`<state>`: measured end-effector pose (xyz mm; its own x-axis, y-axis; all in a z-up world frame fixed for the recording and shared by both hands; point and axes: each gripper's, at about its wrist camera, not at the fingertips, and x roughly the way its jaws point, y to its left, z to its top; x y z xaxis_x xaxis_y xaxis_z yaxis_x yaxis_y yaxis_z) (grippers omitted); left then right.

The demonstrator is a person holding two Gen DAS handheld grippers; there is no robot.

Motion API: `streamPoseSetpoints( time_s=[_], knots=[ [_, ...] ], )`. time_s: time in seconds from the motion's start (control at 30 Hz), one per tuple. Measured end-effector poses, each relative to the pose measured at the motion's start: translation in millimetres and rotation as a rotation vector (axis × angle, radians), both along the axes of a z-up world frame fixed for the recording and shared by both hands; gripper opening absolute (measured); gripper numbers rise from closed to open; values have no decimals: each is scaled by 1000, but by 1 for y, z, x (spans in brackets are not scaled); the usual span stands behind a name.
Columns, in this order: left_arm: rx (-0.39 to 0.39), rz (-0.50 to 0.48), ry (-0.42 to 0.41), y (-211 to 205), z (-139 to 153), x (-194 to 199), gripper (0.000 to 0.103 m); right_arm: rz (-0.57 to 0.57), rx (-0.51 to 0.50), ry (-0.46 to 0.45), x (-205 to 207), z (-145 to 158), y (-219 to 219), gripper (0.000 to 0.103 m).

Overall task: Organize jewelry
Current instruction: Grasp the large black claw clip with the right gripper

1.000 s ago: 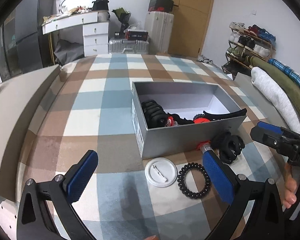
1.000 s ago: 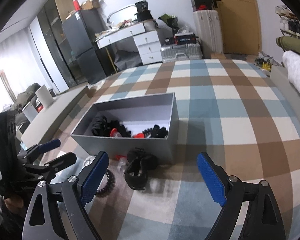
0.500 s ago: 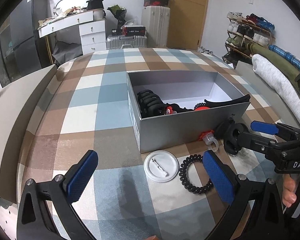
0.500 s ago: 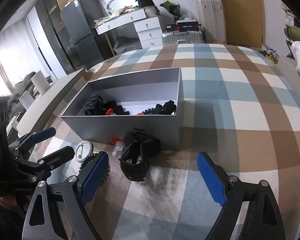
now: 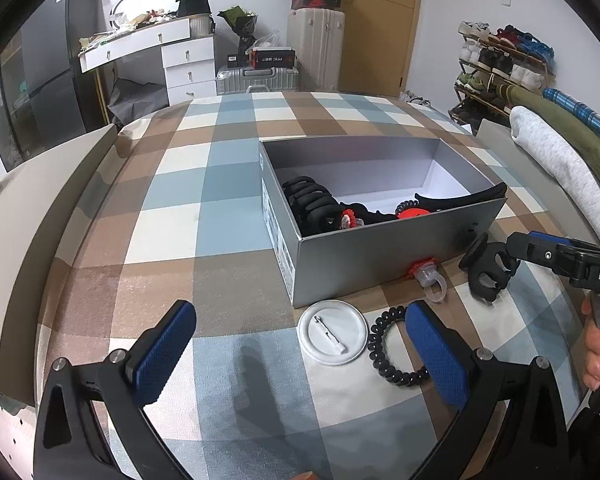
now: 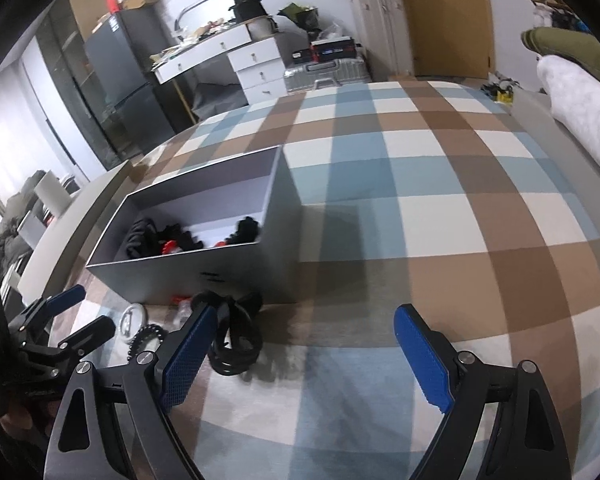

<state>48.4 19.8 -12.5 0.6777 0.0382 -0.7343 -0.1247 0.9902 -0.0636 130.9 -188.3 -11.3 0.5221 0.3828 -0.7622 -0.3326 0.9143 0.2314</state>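
A grey open box (image 5: 384, 258) (image 6: 180, 276) sits on the plaid cloth and holds black clips and red pieces. In front of it lie a white round pin badge (image 5: 333, 333), a black coil hair tie (image 5: 396, 350), a clear ring with a red top (image 5: 427, 274) and a black claw clip (image 5: 489, 270) (image 6: 236, 334). My left gripper (image 5: 300, 354) is open and empty above the badge. My right gripper (image 6: 302, 354) is open and empty, its left finger (image 6: 186, 354) close beside the claw clip.
The plaid cloth (image 5: 204, 208) covers a wide bed-like surface. A grey bolster (image 5: 40, 200) runs along the left edge. Rolled blankets (image 5: 556, 160) lie at the right. A white desk, suitcases and a shoe rack stand behind.
My right gripper has moved forward and down toward the claw clip. My left gripper has drawn slightly closer to the badge and hair tie. Both stay open.
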Motion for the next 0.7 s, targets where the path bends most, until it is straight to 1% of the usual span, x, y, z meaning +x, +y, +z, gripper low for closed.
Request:
streamPoseSetpoints(
  time_s=[0.13, 0.3, 0.57, 0.7],
  knots=[
    [3, -4, 1, -1, 0, -1, 102, -1, -4, 4, 1, -1, -2, 90],
    [3, -9, 3, -1, 0, -1, 102, 26, 6, -16, -3, 4, 2, 90],
    [5, -23, 10, -4, -1, 0, 102, 86, -33, 19, -5, -9, 18, 90],
    [4, -24, 15, -4, -2, 1, 102, 114, -66, 7, -10, -12, 27, 89]
  ],
)
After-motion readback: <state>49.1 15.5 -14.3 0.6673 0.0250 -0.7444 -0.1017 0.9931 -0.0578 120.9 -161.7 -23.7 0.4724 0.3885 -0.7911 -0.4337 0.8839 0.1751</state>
